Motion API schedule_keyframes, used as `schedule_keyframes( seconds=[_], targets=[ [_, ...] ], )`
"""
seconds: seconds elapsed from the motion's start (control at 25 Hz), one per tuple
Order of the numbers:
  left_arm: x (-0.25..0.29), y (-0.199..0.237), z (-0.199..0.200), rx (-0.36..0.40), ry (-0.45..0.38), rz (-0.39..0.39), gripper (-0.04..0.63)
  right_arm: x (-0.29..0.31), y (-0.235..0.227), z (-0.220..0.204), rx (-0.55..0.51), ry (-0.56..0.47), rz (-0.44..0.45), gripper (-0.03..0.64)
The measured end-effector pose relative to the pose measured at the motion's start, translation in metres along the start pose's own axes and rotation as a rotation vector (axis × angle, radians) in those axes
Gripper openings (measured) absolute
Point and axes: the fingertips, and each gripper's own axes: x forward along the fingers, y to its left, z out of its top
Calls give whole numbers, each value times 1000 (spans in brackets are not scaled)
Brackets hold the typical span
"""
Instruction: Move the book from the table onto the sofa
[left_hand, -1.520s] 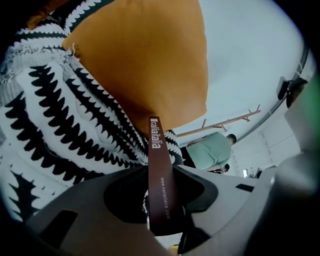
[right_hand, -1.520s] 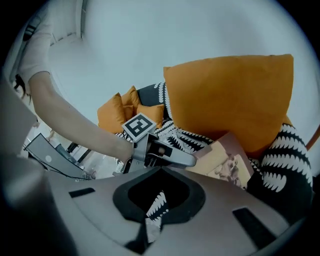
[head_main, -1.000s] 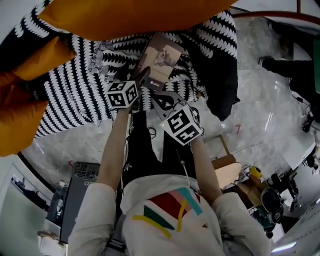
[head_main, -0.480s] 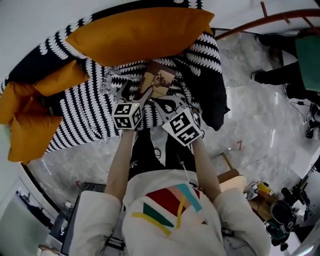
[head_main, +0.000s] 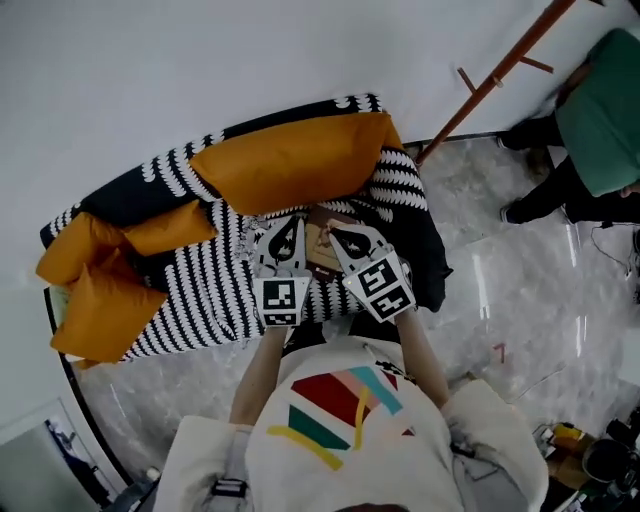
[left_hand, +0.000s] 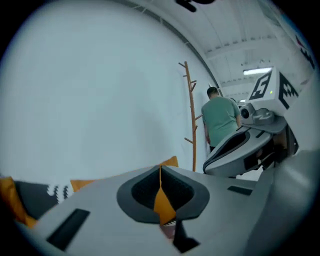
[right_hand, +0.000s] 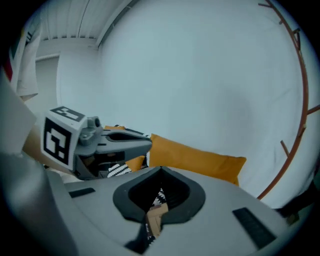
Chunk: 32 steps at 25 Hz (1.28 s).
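The book (head_main: 320, 250) lies flat on the black-and-white striped sofa (head_main: 190, 300), just in front of the long orange cushion (head_main: 290, 165). Both grippers are held side by side above it in the head view, apart from it. My left gripper (head_main: 288, 224) is shut with nothing between its jaws; in its own view the tips (left_hand: 160, 167) meet and orange cushion shows through the slit below. My right gripper (head_main: 340, 236) is shut and empty too; below its meeting tips (right_hand: 160, 170) a brown corner of the book (right_hand: 156, 214) and striped cover show.
Two more orange cushions (head_main: 100, 290) are piled at the sofa's left end. A wooden coat stand (head_main: 490, 85) leans at the right, and a person in a green top (head_main: 600, 110) stands beyond it. Marble floor (head_main: 480, 290) surrounds the sofa.
Both grippers have risen well above the book, which stays on the sofa. The left jaws, open before, are now shut. The head view has pulled back and shows the whole sofa.
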Motion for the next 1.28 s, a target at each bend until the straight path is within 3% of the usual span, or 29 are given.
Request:
schedule_keyframes(
  seconds=[0.12, 0.32, 0.52, 0.92, 1.28],
  targets=[
    [-24, -7, 52, 80, -94, 106, 9, -18, -15, 17, 35, -54, -88, 11],
    [-48, -4, 108, 0, -226, 195, 9, -41, -17, 60, 103, -251, -92, 11],
    [-58, -14, 142, 32, -298, 228, 9, -68, -2, 76, 71, -394, -65, 11],
    [-63, -25, 157, 51, -326, 262, 9, -95, -31, 78, 94, -476, -150, 11],
    [-61, -23, 153, 42, -313, 285, 9, -99, -37, 72, 79, -473, -163, 11]
  ],
)
